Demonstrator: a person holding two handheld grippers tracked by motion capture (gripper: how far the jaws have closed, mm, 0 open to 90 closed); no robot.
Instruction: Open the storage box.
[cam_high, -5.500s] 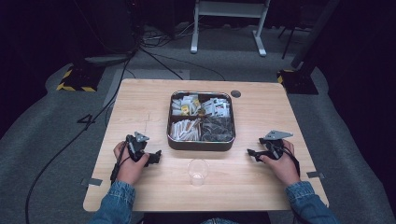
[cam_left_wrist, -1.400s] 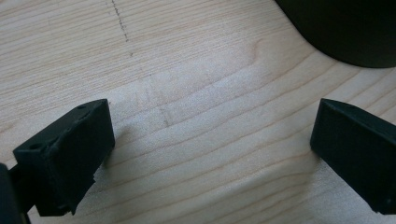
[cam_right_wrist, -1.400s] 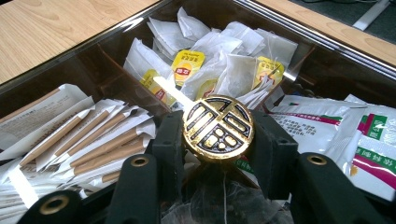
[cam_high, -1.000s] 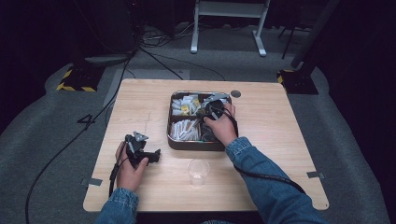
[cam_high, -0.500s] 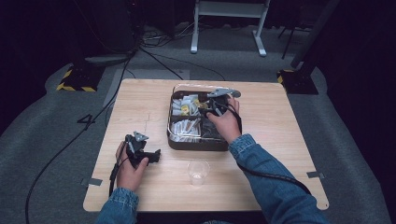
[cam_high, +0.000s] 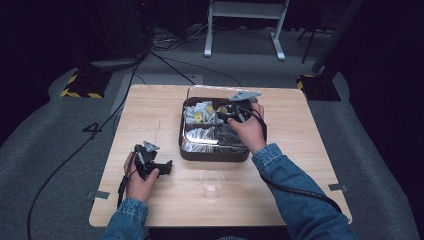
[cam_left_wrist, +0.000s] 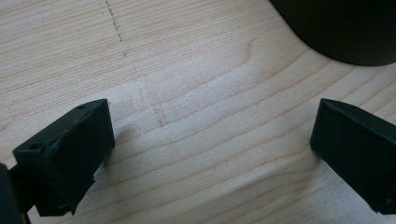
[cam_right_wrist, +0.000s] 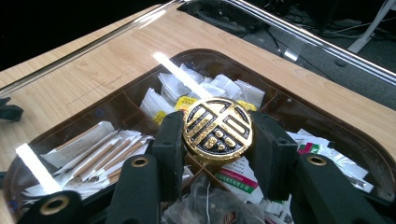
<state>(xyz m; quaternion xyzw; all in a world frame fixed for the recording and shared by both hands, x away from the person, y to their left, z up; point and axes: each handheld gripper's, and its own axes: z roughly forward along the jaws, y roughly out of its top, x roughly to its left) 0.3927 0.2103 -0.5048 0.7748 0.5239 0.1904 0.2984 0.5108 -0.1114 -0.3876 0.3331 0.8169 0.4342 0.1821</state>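
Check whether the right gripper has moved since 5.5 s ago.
Yes. The right gripper left the table's near right area and went forward and left, over the compartment box, where it now grips a round gold knob.

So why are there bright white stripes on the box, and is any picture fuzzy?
Right gripper view: the stripes are lamp glare on the clear lid; the gold knob stays sharp. Left gripper view: the jaws look slightly soft, the wooden table crisp. High view: surroundings are very dark.

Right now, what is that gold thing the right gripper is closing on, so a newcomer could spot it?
Start at the dark compartmented box on the wooden table. At its centre, between the right gripper's jaws, sits a round knob on the clear lid. Its gold-on-black pattern stands out from the white packets underneath.
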